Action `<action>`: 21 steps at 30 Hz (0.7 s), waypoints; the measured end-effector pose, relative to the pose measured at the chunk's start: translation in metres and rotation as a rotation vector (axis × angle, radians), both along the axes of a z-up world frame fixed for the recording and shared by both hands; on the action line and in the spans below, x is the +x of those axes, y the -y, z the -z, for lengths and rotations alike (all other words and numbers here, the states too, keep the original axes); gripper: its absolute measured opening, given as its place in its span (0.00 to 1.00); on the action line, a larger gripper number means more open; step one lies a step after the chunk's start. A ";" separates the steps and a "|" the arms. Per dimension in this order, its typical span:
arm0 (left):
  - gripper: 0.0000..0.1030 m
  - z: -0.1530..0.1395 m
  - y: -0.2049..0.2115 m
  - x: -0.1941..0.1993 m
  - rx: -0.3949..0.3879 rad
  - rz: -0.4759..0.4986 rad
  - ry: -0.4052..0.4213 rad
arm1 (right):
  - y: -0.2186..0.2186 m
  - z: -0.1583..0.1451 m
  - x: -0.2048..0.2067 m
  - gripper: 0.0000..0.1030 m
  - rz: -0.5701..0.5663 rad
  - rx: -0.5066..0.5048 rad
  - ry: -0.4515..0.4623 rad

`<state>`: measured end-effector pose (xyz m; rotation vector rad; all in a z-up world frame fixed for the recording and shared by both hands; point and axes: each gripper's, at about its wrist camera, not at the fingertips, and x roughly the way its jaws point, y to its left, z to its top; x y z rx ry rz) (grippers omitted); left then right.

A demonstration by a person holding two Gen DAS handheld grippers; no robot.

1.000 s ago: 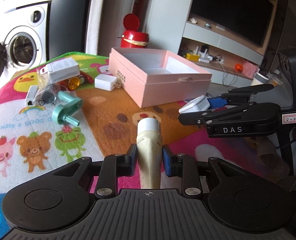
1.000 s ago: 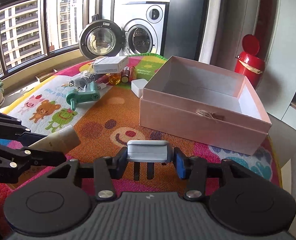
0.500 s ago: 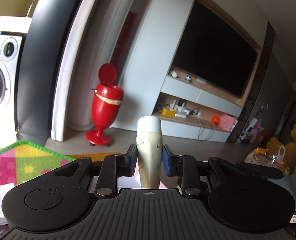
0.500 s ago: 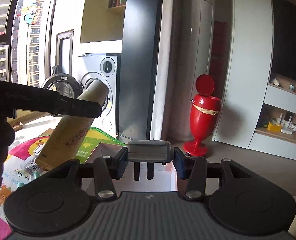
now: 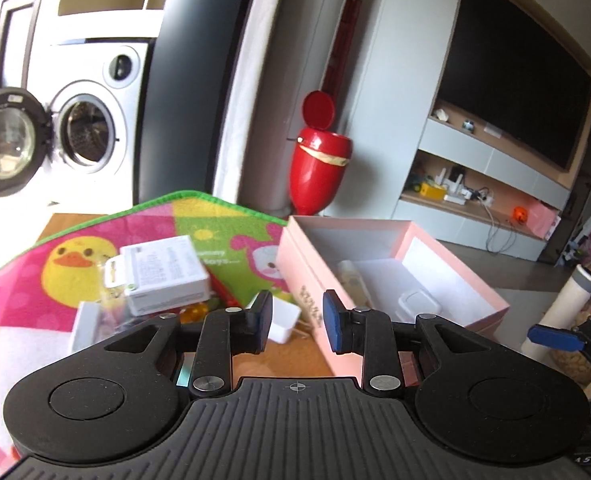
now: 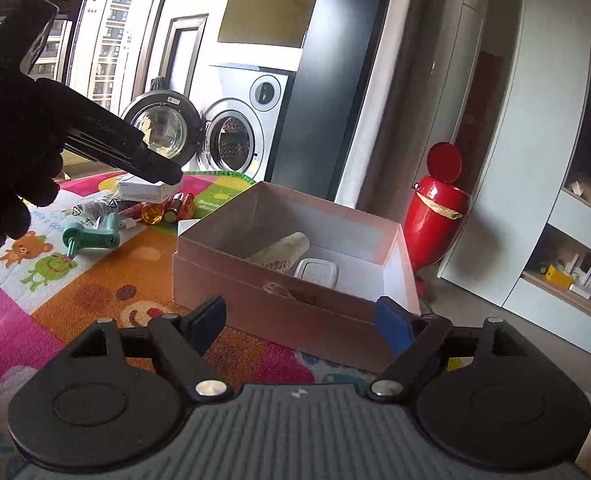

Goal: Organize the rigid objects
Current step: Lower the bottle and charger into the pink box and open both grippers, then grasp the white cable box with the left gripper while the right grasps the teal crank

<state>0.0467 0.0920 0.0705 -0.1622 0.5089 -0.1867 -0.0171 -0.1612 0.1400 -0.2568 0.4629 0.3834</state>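
With the fingers of both the left gripper point(image 5: 297, 322) and right gripper point(image 6: 299, 322) wide apart and empty, the green toy point(image 6: 91, 237) should be picked up gently and put in the pink box point(image 6: 291, 308).

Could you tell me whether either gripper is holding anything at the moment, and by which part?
Nothing is held: the left gripper and right gripper are both open and empty. The cream tube lies inside the pink box.

The left claw point(image 5: 297, 322) is hovering with its jaws apart and empty beside the pink box point(image 5: 307, 280), where a cream tube point(image 5: 351, 278) and white case point(image 5: 417, 304) are lying.
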 end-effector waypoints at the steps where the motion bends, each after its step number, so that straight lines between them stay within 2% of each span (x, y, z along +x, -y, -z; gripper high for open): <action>1: 0.30 0.002 -0.013 -0.012 0.020 -0.060 -0.002 | -0.002 0.003 -0.002 0.80 -0.006 0.011 -0.020; 5: 0.30 0.011 -0.063 -0.030 -0.034 -0.180 -0.089 | -0.020 0.015 -0.005 0.80 -0.023 0.047 -0.110; 7: 0.30 0.017 -0.076 -0.031 -0.041 -0.168 -0.127 | -0.029 0.018 -0.002 0.80 -0.035 0.073 -0.154; 9: 0.30 0.021 -0.076 -0.035 -0.014 -0.125 -0.140 | -0.037 0.020 0.001 0.80 -0.046 0.093 -0.193; 12: 0.30 0.032 -0.057 -0.039 0.036 -0.043 -0.129 | -0.048 0.021 -0.003 0.80 -0.066 0.102 -0.216; 15: 0.30 0.035 -0.046 -0.032 0.072 -0.051 -0.110 | -0.055 0.020 -0.008 0.80 -0.081 0.080 -0.205; 21: 0.30 0.004 -0.072 0.009 -0.015 -0.139 -0.004 | -0.060 0.018 -0.010 0.80 -0.103 0.041 -0.200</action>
